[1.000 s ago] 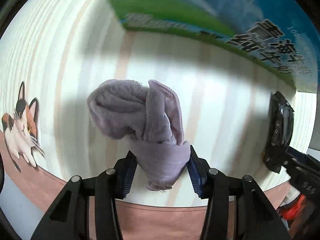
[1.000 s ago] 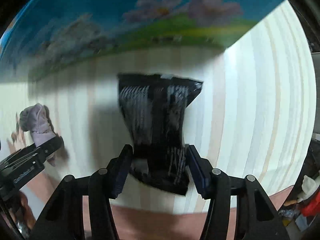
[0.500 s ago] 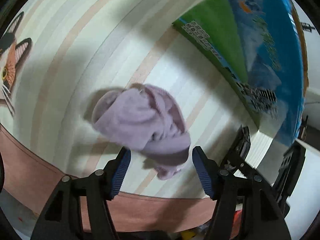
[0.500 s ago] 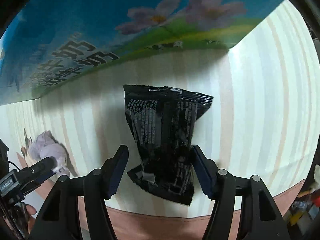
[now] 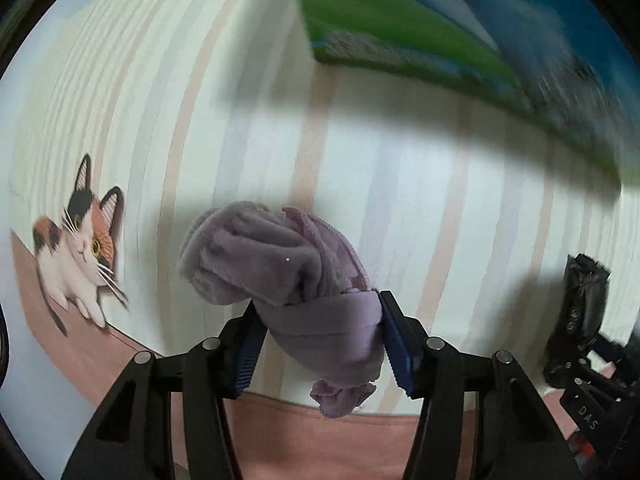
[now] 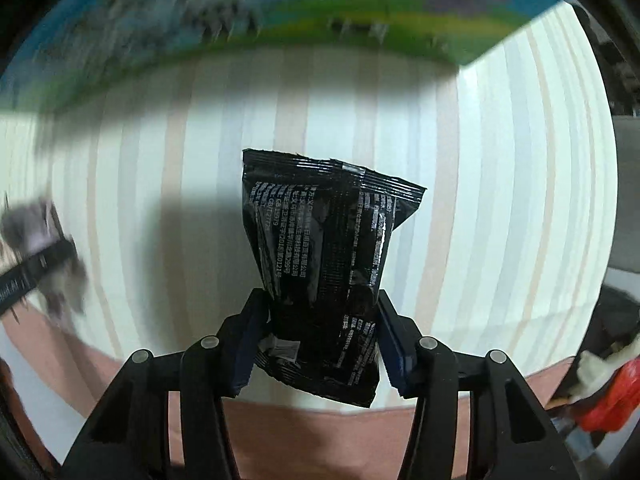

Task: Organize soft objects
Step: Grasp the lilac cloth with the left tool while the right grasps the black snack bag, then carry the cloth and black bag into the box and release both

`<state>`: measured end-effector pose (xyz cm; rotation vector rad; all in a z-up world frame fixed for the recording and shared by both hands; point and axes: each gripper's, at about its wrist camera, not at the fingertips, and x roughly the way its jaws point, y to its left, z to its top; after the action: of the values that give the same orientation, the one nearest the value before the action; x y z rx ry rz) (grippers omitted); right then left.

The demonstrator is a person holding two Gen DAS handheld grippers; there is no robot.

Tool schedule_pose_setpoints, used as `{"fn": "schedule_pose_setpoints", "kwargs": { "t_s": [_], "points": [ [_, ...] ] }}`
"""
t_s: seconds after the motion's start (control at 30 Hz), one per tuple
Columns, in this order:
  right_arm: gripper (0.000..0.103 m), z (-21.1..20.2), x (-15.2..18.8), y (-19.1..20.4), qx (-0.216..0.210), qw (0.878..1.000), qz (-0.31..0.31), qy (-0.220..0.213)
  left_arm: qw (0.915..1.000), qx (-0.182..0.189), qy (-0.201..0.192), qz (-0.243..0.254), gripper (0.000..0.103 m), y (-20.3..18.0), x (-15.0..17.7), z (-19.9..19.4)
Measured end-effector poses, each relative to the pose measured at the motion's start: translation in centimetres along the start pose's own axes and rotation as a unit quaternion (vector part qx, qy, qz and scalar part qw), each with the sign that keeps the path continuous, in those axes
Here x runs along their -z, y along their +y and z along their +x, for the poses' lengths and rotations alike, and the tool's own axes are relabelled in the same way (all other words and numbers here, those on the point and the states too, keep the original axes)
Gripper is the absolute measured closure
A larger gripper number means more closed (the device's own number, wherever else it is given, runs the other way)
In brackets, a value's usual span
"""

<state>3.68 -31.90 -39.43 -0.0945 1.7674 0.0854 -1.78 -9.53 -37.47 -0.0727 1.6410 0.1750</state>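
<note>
left gripper (image 5: 318,338): jaws have just been closing and now pinch the lilac fleece cloth (image 5: 280,276) low centre of the left wrist view. both blue pads press into the bunched lower part; the fluffier bulk spills up and left past the tips, a small frilled end hangs below. looks lifted off the striped tablecloth (image 5: 420,184), judging by the shadow patch under it.

right gripper (image 6: 320,338): jaws also just been closing, now clamped on the black snack packet (image 6: 320,264), centre of the right wrist view. pads squeeze the lower third so the packet waists in there and flares toward its crimped top seal. grip is across the narrow width, probably because the foil slides less when it creases.

both grippers point nearly straight down over the cloth, so each item hangs in line with the fingers. my read: two simultaneous picks, carry comes next. destination not obvious; the printed carton (image 5: 440,28) with green and blue artwork along the top of both views is the only candidate i see, and i can't tell if it's open.

counts:
- soft items held: 2 (1 cloth, 1 packet)
- grippers: 2, each visible in the other's view, at the right edge of the left view and blurred at the left edge of the right
- cartons: 1
- cat print (image 5: 80,256) on the tablecloth: 1, mid left of the left view
- red and white clutter (image 6: 600,396) lower right of right view: too blurred to count
</note>
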Motion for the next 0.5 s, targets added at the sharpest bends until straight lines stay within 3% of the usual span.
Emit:
{"fn": "schedule_pose_setpoints", "kwargs": {
  "t_s": [0.17, 0.27, 0.37, 0.43, 0.5],
  "points": [
    [0.048, 0.7, 2.7, 0.5, 0.004, 1.0, -0.02, 0.008, 0.9995, -0.018, -0.013, 0.024, 0.051, -1.4, 3.1, 0.8],
    [0.046, 0.8, 2.9, 0.4, 0.0, 1.0, -0.013, 0.0, 0.9994, -0.018, -0.01, 0.027, 0.051, -1.5, 3.0, 1.0],
    [0.03, 1.3, 2.1, 0.1, -0.007, 1.0, -0.004, 0.005, 0.9996, -0.014, -0.004, 0.025, 0.049, -1.4, 2.5, 1.0],
    [0.027, 1.3, 2.2, -0.4, -0.016, 1.0, 0.003, 0.001, 0.9998, 0.007, 0.012, 0.015, 0.049, -0.5, 2.7, 1.0],
    [0.027, 1.2, 2.0, -0.8, -0.029, 1.0, 0.008, -0.001, 0.998, 0.057, 0.026, -0.011, 0.049, 0.9, 2.6, 1.0]
  ]
}}
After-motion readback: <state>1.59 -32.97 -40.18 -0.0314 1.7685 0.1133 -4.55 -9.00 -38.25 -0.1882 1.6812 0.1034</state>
